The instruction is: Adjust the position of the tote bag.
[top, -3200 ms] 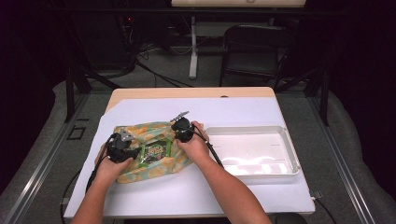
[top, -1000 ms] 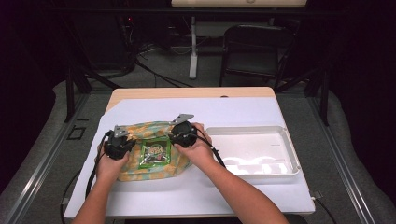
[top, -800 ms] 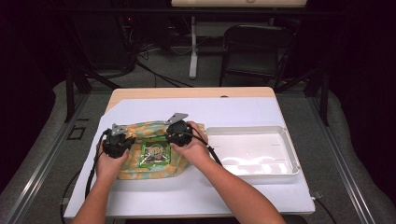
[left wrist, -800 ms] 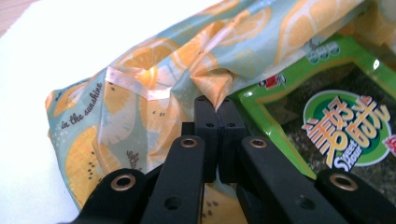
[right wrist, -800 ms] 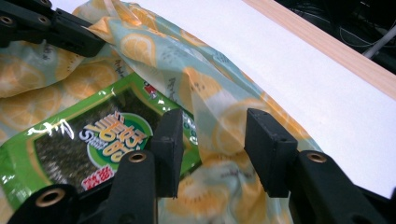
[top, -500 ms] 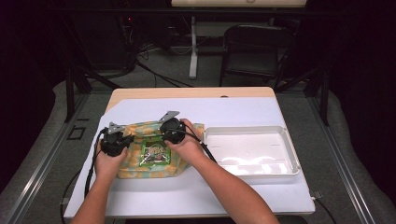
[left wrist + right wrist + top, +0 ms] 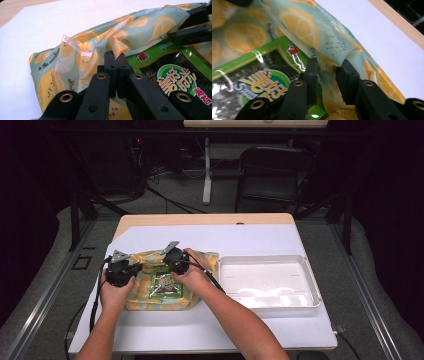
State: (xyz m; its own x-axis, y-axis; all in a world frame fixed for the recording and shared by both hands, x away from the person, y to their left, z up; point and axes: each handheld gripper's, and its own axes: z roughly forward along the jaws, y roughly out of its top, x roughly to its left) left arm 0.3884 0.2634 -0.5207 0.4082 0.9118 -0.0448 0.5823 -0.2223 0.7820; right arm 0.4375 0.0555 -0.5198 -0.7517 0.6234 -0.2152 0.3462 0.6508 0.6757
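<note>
Evidently a packing job, read from how things lie:

Bag: the lemon-print bag lies flat at the left of the worktop, mouth turned away from the person, so both tools can work its rim.

Packet: a green snack packet lies on the bag's lower layer at the mouth, half under the upper layer. My guess is it is going in rather than coming out, though the pictures don't settle that.

Left gripper: the left gripper has its jaws fully closed on a fold of the upper layer at the mouth's left side, lifting it off the packet to keep the mouth open.

Right gripper: the right gripper stands at the mouth's far side. Its jaws have just been closing, with a fold of cloth between them; a narrow gap shows, and the pads do not yet look pressed on it. A second hold there would spread the mouth wider.

Tray: a white tray sits just right of the bag, untouched.

Risk: thin slippery cloth may slide from a light pinch.
</note>
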